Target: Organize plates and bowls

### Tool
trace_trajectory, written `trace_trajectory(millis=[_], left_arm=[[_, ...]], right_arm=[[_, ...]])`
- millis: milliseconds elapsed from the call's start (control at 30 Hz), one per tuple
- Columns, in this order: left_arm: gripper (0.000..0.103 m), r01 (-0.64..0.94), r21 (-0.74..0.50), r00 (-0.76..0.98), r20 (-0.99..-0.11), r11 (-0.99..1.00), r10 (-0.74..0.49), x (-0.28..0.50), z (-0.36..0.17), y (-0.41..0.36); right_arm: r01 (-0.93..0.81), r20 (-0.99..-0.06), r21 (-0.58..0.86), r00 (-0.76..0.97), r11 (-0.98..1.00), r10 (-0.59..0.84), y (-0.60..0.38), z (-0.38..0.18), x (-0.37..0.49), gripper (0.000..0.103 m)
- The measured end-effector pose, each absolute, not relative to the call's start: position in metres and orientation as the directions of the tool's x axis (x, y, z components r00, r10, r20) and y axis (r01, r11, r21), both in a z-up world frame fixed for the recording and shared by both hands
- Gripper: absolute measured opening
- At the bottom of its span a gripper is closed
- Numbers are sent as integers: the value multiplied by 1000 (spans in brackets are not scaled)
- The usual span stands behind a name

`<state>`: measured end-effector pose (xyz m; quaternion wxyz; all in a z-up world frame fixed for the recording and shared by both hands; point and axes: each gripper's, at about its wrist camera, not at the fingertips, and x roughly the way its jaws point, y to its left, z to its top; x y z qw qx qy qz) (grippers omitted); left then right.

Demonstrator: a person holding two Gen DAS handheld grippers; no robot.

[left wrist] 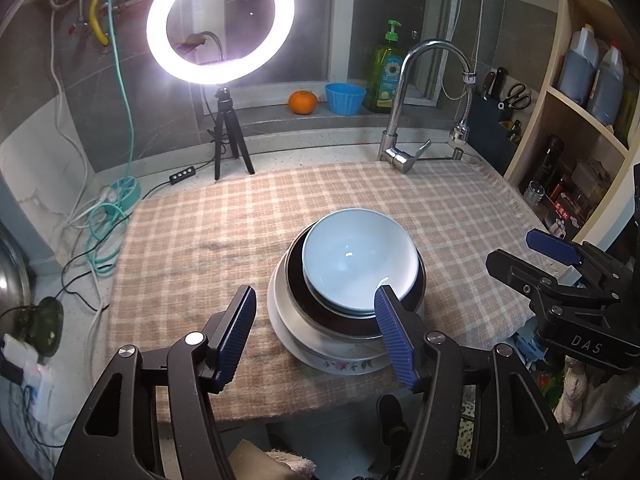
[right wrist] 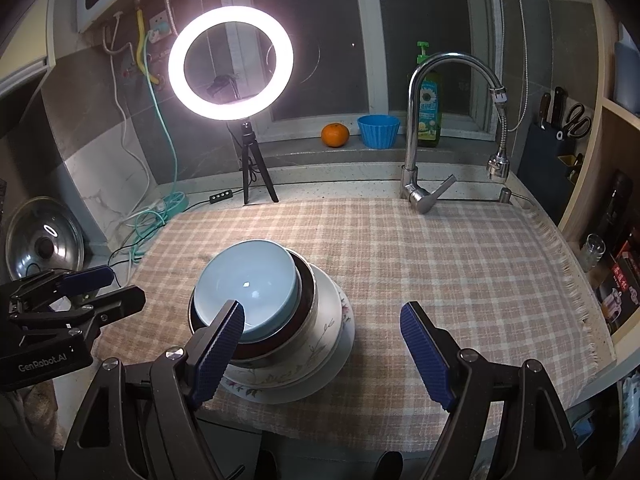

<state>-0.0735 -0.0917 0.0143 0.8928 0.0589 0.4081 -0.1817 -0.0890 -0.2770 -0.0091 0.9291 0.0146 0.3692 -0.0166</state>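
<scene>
Lettering "DAS" on right hand-held gripper [left wrist: 560,256], "GenRobot.AI" on left hand-held gripper [right wrist: 100,288].

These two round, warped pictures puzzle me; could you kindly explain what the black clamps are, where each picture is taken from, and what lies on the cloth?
The clamps are two hand-held grippers with blue fingers, each carrying a wide-angle camera looking along its fingers. One picture comes from the left gripper, the other from the right gripper; each also glimpses the other at its edge. Both are open and hold nothing. On the checked cloth stands one stack: a light blue bowl nested in a dark bowl, on floral plates. Behind are a ring light, a faucet, an orange and a blue cup.
</scene>
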Motion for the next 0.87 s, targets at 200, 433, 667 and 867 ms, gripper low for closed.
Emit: trace_trajectory(millis=[200, 433, 667, 867], left_arm=[[61, 372, -46, 599, -752, 927, -277, -73, 14, -93], [61, 376, -49, 593, -755, 925, -281, -74, 13, -93], [61, 375, -53, 587, -759, 925, -282, -74, 12, -93], [68, 370, -53, 586, -761, 927, -277, -71, 11, -92]], right_arm=[[41, -688, 11, 725, 999, -23, -277, -10, -89, 77], [43, -692, 14, 721, 999, -21, -281, -12, -88, 77], [48, -696, 14, 718, 999, -25, -284, -13, -85, 77], [51, -705, 18, 708, 999, -24, -286, -16, -83, 77]])
